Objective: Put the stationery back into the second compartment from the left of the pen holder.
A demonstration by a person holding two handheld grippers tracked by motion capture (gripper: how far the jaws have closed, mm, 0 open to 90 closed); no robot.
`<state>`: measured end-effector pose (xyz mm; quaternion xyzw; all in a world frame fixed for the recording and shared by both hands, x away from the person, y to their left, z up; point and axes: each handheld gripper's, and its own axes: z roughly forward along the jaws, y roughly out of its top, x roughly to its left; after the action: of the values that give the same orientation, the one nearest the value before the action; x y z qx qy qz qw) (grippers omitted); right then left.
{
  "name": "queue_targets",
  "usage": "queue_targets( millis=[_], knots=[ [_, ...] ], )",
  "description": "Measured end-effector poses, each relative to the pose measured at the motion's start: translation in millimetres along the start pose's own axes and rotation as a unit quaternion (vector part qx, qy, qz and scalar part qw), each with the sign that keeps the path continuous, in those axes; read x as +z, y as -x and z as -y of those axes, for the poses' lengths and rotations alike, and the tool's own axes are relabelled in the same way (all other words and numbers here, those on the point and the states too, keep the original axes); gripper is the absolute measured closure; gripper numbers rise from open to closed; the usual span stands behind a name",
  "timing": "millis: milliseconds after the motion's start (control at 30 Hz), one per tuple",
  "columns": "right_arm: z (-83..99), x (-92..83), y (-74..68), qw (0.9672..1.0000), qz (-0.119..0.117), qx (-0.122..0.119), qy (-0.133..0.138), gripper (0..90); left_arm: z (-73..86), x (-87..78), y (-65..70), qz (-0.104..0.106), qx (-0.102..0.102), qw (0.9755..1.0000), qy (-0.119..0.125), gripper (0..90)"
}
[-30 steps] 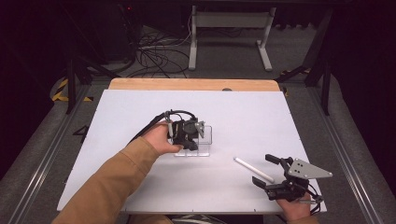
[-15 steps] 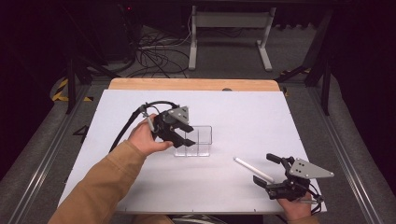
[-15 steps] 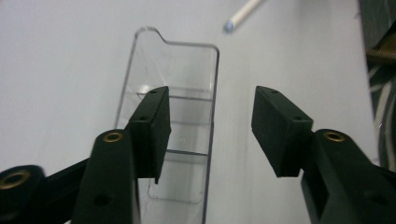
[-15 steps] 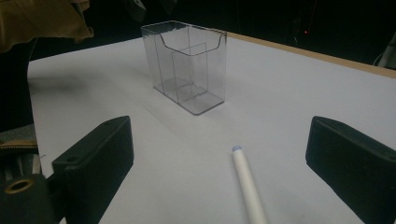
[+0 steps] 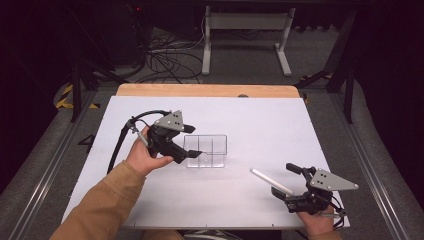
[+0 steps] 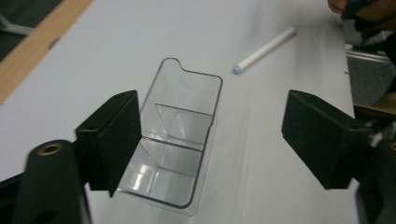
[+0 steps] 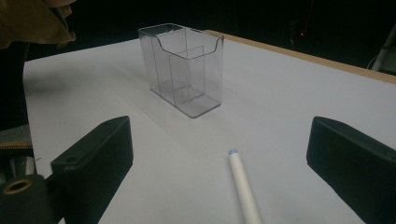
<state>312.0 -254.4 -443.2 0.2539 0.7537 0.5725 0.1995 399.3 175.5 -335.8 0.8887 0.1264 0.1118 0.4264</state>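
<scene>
Organizer (image 5: 206, 150) of clear plastic stands upright at the centre of the high view, on the white desk (image 5: 250, 120), with its scooped edge on top and thin partitions inside.

At centre left of that frame, the left gripper (image 5: 192, 148) is just beside the organizer's left end. Its fingers (image 6: 114, 140) have just been opening and now stand released, wide apart. In the left gripper view one finger overlaps the organizer's near wall; whether it touches cannot be told. Nothing is clamped.

Handling judgement: the organizer looks light, rigid and smooth, so it is likely to slide or tip under a sideways push. Thin walls may crack under hard pressure. Best hold: across one end wall or over a partition, low down, with moderate force.

To the right, a white pen (image 5: 271, 181) lies flat at lower right of the high view, well apart from the organizer, its bluish tip toward it. It is slim, stiff and prone to roll; take it at mid-length.

At far lower right, the right gripper (image 5: 287, 180) rests with fingers (image 7: 95, 161) released, straddling the pen's near end without contact.
</scene>
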Motion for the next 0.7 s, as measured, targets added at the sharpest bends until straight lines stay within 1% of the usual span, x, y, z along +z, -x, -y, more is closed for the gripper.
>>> queue_targets(
  millis=[100, 133, 167, 233, 267, 300, 367, 433, 467, 500, 533, 567, 600, 633, 667, 700],
  knots=[
    [0.8, -0.2, 0.5, 1.0000, 0.001, -0.002, -0.004, 6.7, 7.8, -9.5, 3.1, -0.011, -0.015, 0.9993, 0.033, 14.7],
    [0.8, -0.9, 0.5, 1.0000, 0.001, 0.001, -0.003, 6.5, 10.6, -12.5, 5.0, -0.018, -0.020, 0.9988, 0.042, 13.2],
    [0.3, -1.4, 0.6, 1.0000, 0.003, 0.002, -0.001, 6.3, 13.6, -15.4, 7.2, -0.024, -0.023, 0.9982, 0.049, 11.6],
    [-1.4, -1.5, 0.7, 1.0000, 0.006, 0.000, 0.003, 6.1, 20.2, -20.8, 12.3, -0.026, -0.024, 0.9977, 0.058, 7.4],
    [-2.0, -1.4, 0.5, 1.0000, 0.007, -0.002, 0.003, 6.1, 23.2, -22.8, 14.6, -0.028, -0.030, 0.9973, 0.062, 5.6],
    [-2.3, -1.0, 0.2, 1.0000, 0.005, -0.001, 0.002, 6.1, 26.2, -24.9, 17.5, -0.032, -0.036, 0.9966, 0.066, 5.4],
    [-2.6, -0.3, 0.1, 1.0000, 0.004, -0.005, 0.001, 6.1, 33.0, -29.6, 22.5, -0.037, -0.040, 0.9952, 0.082, 5.4],
    [-2.8, -0.4, -0.5, 1.0000, 0.006, -0.003, 0.000, 6.1, 40.6, -33.4, 26.2, -0.048, -0.051, 0.9928, 0.096, 4.6],
    [-3.0, -1.4, -0.9, 1.0000, 0.006, -0.006, 0.000, 5.6, 44.9, -34.3, 26.6, -0.055, -0.060, 0.9911, 0.105, 4.4],
    [-3.0, -1.4, -0.9, 1.0000, 0.006, -0.006, 0.000, 5.6, 49.5, -34.1, 27.2, -0.063, -0.074, 0.9884, 0.116, 4.4],
    [-3.2, -1.9, -1.0, 0.9999, 0.009, -0.007, 0.001, 5.2, 54.1, -34.2, 27.3, -0.072, -0.083, 0.9865, 0.121, 4.4],
    [-3.3, -2.0, -0.8, 0.9999, 0.009, -0.009, 0.005, 4.1, 59.4, -34.5, 28.8, -0.075, -0.090, 0.9849, 0.128, 4.5],
    [-3.2, -2.4, -1.0, 0.9999, 0.008, -0.008, 0.010, 2.4, 65.8, -36.3, 30.0, -0.073, -0.087, 0.9842, 0.135, 4.8],
    [-2.6, -2.2, -0.3, 0.9997, 0.004, -0.010, 0.024, 1.5, 70.4, -38.2, 31.2, -0.069, -0.083, 0.9845, 0.138, 4.3],
    [-2.6, -2.1, 0.2, 0.9996, 0.002, -0.011, 0.028, 1.4, 73.4, -39.6, 32.9, -0.070, -0.082, 0.9844, 0.139, 3.9],
    [-2.7, -2.0, 0.5, 0.9996, 0.000, -0.010, 0.028, 1.0, 77.3, -41.1, 36.0, -0.075, -0.084, 0.9837, 0.140, 3.9]
  ],
)
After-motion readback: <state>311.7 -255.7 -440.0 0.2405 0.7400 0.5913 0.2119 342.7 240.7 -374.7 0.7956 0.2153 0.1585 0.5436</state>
